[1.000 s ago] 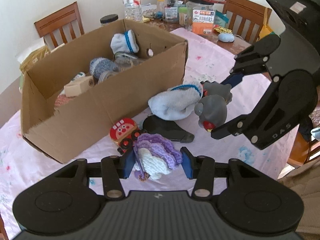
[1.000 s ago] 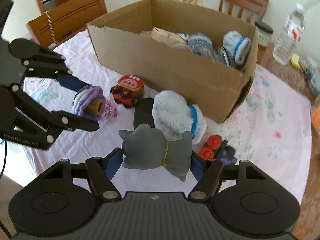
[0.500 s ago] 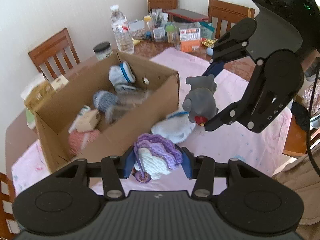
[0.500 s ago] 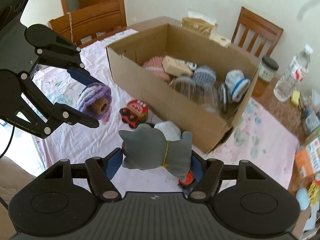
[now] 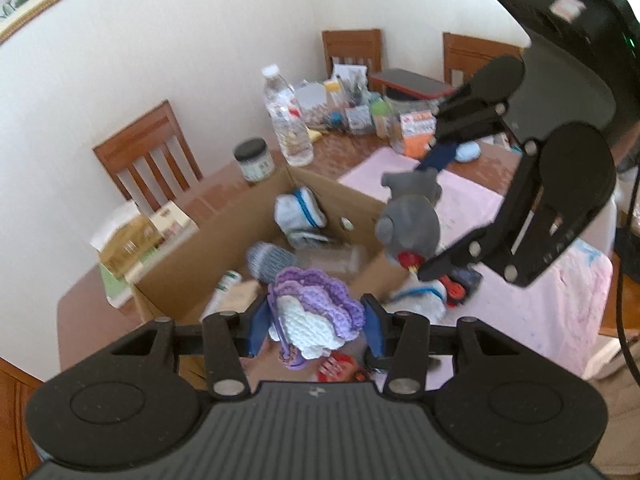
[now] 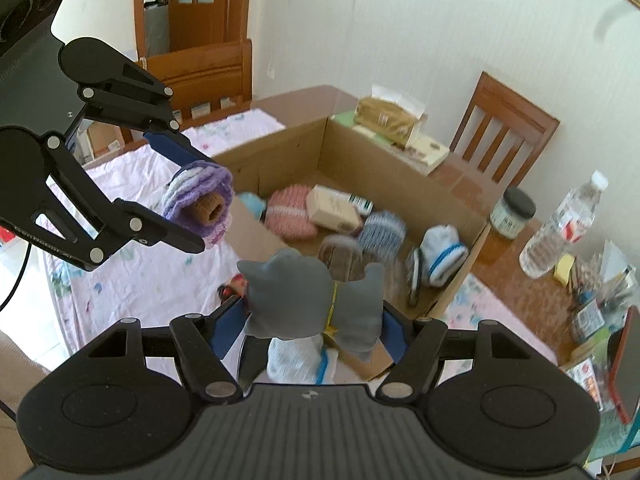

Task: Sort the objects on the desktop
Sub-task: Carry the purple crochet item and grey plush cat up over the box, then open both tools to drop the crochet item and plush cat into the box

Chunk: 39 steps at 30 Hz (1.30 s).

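My left gripper [image 5: 314, 326] is shut on a purple and white crocheted toy [image 5: 316, 312], held in the air over the near rim of the cardboard box [image 5: 188, 268]. The same toy [image 6: 200, 200] shows at the left of the right wrist view. My right gripper [image 6: 310, 320] is shut on a grey plush animal [image 6: 312, 300], also lifted above the box's [image 6: 280, 140] near wall; that plush [image 5: 408, 220] hangs beside the box's right corner. A white sock with a blue band [image 6: 296, 356] and a red toy car [image 5: 340, 366] lie on the table below.
The box holds several soft items: socks [image 6: 440, 252], a pink knit piece [image 6: 290, 212], a small carton [image 6: 334, 210]. Behind it stand a dark-lidded jar [image 5: 254, 160], a water bottle [image 5: 288, 120] and desk clutter. Wooden chairs [image 5: 148, 152] ring the pink-clothed table [image 5: 560, 300].
Both grippers rose from just above the table with their toys held, and now hang over the box's near edge. The sock and toy car stayed on the table.
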Each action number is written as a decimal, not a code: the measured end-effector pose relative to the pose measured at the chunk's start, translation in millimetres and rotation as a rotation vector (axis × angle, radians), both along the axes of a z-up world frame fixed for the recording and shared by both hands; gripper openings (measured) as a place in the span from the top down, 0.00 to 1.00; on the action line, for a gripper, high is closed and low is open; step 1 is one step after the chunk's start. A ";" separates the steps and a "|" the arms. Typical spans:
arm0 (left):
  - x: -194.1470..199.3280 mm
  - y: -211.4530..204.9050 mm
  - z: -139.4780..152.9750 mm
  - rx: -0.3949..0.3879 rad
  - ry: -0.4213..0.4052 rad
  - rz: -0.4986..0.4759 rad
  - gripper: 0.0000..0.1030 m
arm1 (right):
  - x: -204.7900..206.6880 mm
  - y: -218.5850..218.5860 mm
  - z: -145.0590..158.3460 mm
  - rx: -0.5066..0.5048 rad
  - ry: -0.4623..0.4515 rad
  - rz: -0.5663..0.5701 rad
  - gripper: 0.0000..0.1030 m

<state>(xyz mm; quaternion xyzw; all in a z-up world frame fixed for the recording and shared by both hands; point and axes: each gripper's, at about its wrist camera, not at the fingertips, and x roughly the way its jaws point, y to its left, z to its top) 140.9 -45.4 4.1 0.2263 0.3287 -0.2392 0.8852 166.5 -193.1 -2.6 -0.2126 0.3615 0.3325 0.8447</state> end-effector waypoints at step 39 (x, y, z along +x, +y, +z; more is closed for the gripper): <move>66.5 21.0 -32.8 0.056 0.036 0.085 0.16 | 88.2 2.6 -14.4 -0.023 0.054 -0.092 0.27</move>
